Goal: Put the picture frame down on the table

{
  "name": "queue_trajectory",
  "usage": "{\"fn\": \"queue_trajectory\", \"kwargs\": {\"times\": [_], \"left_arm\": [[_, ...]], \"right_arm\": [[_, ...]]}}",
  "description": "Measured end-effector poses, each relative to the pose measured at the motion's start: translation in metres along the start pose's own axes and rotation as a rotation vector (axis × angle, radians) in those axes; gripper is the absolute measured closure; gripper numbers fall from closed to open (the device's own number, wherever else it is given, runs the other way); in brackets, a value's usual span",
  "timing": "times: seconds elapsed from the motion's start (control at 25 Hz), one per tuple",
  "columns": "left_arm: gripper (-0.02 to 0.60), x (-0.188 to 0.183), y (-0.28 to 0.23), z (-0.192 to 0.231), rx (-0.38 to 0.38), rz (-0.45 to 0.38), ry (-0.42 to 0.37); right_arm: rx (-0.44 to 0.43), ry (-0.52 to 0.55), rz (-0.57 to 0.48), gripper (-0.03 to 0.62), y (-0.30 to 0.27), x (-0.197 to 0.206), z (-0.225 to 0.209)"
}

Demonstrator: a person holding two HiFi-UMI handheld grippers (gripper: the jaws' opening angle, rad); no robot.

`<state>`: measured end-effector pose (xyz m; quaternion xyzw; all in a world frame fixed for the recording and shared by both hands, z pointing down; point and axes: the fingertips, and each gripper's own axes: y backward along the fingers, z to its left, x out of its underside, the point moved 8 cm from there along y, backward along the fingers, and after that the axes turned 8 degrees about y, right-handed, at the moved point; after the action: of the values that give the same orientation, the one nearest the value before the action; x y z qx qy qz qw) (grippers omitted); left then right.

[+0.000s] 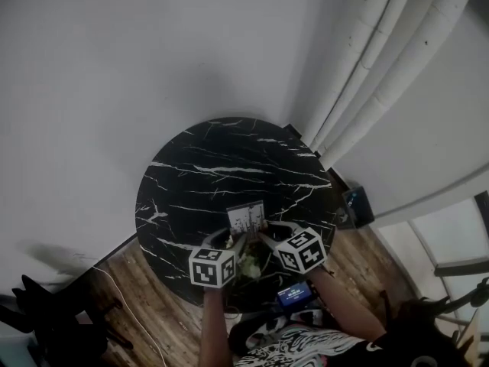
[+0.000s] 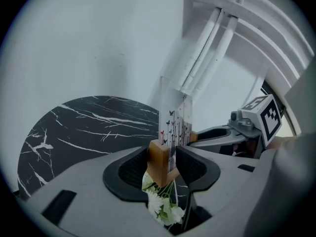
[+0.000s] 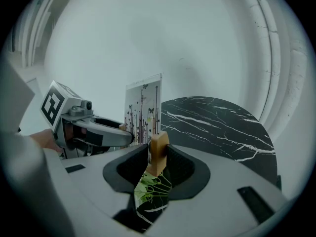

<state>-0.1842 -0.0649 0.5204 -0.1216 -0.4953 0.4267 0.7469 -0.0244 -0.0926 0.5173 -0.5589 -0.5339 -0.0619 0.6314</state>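
Note:
The picture frame (image 1: pixel 246 219) is a clear upright panel printed with thin stems, butterflies and white flowers, with a wooden block at each lower side. It stands over the near edge of the round black marble table (image 1: pixel 199 167). My left gripper (image 2: pixel 163 164) is shut on one wooden block (image 2: pixel 161 158), and the panel (image 2: pixel 174 117) rises just beyond it. On the opposite side my right gripper (image 3: pixel 157 159) is shut on the other block (image 3: pixel 158 152). Each gripper shows in the other's view, the right one (image 2: pixel 217 135) and the left one (image 3: pixel 106 132). Whether the frame touches the tabletop is hidden.
White curtain folds (image 1: pixel 382 67) hang at the back right against a white wall. Wooden floor (image 1: pixel 145 297) surrounds the table. A dark box (image 1: pixel 357 205) sits on the floor right of the table, and a small lit blue screen (image 1: pixel 294 293) is near the person's body.

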Motion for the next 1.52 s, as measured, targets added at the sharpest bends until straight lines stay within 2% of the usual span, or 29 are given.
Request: {"fn": "queue_trajectory", "kwargs": {"times": [0.4, 0.72, 1.52], "left_arm": [[0.388, -0.011, -0.017, 0.003, -0.012, 0.025, -0.017], [0.388, -0.011, -0.039, 0.012, -0.035, 0.067, -0.021], [0.388, -0.005, -0.095, 0.055, -0.056, 0.16, 0.0]], "right_arm": [[-0.002, 0.002, 0.001, 0.474, -0.008, -0.003, -0.018], [0.002, 0.053, 0.039, 0.474, -0.027, 0.002, -0.033], [-0.022, 0.075, 0.123, 0.482, -0.086, 0.021, -0.068]]}}
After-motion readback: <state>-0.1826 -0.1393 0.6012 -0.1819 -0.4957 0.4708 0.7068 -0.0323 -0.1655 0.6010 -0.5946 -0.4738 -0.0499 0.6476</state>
